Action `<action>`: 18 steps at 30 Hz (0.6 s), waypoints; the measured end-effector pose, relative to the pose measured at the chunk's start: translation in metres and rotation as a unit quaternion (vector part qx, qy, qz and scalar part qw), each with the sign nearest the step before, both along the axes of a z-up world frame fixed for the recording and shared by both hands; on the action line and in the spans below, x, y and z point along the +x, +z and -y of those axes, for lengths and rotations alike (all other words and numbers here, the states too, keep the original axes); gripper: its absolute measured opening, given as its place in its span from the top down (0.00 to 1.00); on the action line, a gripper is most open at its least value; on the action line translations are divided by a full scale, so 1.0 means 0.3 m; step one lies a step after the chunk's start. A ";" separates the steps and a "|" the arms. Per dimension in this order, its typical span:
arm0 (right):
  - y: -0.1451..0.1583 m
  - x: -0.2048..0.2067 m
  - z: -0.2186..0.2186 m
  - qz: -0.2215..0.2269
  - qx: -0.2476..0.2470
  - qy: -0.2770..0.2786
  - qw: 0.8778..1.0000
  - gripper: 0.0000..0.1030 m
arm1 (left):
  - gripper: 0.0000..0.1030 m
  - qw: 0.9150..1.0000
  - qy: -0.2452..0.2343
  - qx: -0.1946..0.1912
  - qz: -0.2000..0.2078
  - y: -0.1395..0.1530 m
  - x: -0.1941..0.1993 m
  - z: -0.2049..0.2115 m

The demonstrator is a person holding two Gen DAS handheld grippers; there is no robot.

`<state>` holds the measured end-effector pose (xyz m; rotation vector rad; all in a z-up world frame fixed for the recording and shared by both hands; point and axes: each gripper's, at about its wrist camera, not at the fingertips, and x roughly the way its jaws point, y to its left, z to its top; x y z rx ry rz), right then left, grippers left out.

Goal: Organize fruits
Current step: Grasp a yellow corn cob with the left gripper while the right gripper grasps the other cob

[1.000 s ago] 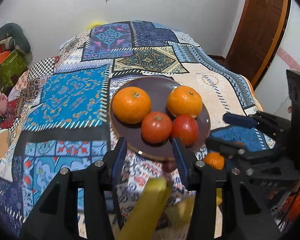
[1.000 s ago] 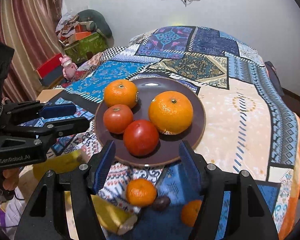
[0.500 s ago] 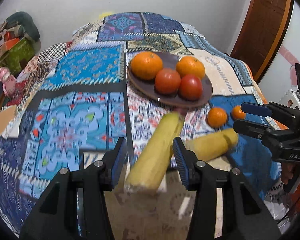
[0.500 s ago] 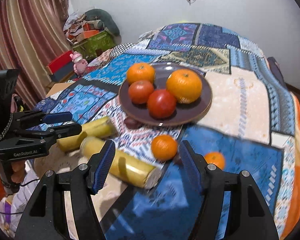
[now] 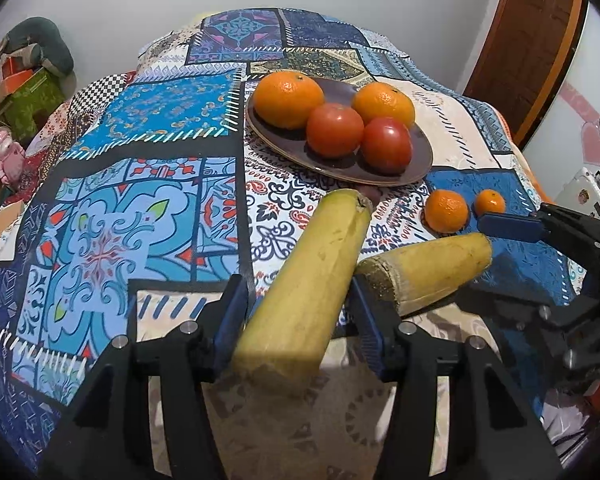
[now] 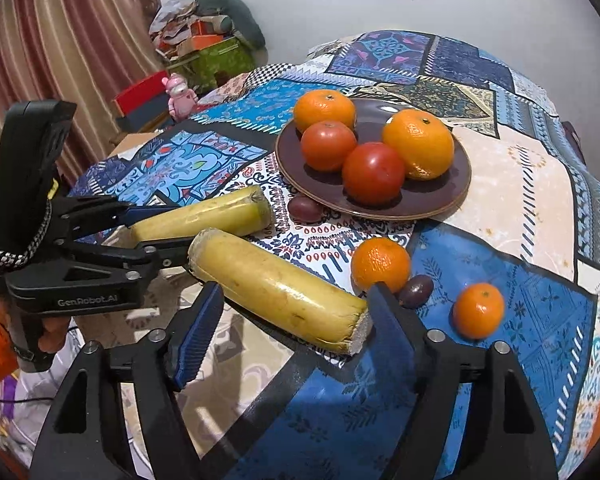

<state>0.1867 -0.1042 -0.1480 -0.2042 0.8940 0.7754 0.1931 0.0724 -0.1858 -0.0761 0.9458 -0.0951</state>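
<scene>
**Fruit on a patchwork cloth, both grippers spread wide**

I am looking down both grippers at a table covered by a patchwork cloth (image 5: 140,184) in blues, cream and black, with a checkered patch at the far left. A dark brown plate (image 6: 452,196) sits on it holding two large oranges and two tomatoes, all touching one another.

My left gripper (image 5: 300,312) has its jaws spread, and the near banana (image 5: 312,280) lies between them; I cannot tell whether the pads touch it. A second banana (image 6: 276,284) lies just beside the first, crosswise in front of my right gripper (image 6: 292,316), whose jaws are also wide apart around it, with a clear gap on the left side.

Two small mandarins (image 6: 380,264) (image 6: 478,310) rest on a blue patch of cloth in front of the plate, and a dark plum (image 6: 416,286) lies between them. Another dark plum (image 6: 304,208) sits against the plate's near rim.

Around the table I see a white wall, a striped pinkish curtain (image 6: 60,40) at the left, a wooden door (image 5: 528,40) at the right, a pink toy figure (image 6: 180,94), and a pile of boxes and clutter in the corner
</scene>
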 end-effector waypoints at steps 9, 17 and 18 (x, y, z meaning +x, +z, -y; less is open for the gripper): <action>-0.021 0.029 -0.037 0.009 -0.032 0.013 0.999 0.23 | 0.61 1.000 -0.002 -0.004 0.014 0.002 -0.013 -0.002; -0.036 0.031 -0.035 -0.025 -0.042 0.031 0.998 0.47 | 0.66 1.000 0.012 -0.019 0.015 0.017 -0.093 -0.029; -0.037 0.024 -0.028 -0.038 -0.035 0.037 0.998 0.55 | 0.66 1.000 0.013 -0.017 0.015 0.021 -0.108 -0.031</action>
